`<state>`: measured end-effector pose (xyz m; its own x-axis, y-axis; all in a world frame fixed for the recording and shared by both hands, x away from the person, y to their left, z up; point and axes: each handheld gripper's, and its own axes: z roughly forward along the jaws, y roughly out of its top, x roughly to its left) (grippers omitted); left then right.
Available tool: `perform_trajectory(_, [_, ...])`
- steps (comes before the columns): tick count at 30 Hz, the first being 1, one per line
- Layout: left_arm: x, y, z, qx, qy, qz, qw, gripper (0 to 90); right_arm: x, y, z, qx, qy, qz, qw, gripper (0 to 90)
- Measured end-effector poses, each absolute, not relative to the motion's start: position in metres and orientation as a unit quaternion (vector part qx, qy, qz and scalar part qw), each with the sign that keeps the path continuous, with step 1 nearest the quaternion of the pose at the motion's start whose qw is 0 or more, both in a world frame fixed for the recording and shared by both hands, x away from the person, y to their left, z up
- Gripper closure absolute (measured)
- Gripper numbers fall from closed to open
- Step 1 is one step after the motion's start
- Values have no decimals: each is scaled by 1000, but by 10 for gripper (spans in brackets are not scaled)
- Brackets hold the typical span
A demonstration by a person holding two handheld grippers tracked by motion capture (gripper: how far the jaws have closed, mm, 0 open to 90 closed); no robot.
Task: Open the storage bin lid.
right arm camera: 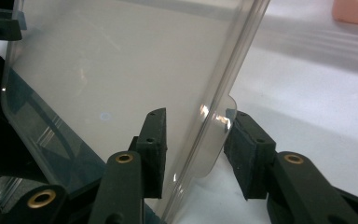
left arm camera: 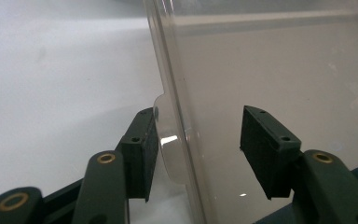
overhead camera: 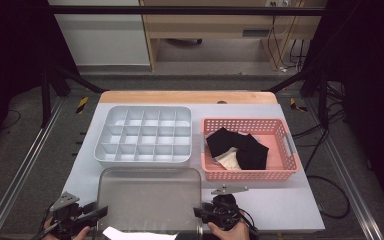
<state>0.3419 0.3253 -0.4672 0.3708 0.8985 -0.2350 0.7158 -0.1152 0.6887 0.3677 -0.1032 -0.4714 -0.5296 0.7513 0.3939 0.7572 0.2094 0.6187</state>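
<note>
2 grippers straddle the side edges of a clear lid at the table's near edge.

The lid [overhead camera: 150,197], a see-through rounded rectangle, is cut off at the bottom of the high view and hard to trace against the pale table [overhead camera: 290,200]. The left gripper [left arm camera: 198,149] and right gripper [right arm camera: 193,149] each have jaws apart around a small edge tab, not clamped. Beyond lie a grey divided tray [overhead camera: 145,135] and a pink basket [overhead camera: 280,170] of dark cloths [overhead camera: 240,147], then grey floor.

Lid [overhead camera: 150,192] btwn tools, tray [overhead camera: 144,134] behind
</note>
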Motion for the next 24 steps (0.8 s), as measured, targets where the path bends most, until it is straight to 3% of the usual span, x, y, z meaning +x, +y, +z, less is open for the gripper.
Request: perform_trajectory(24, [349, 316, -471, 749, 548, 117, 354, 340, 364, -90, -475, -470, -795, -382, -40, 442])
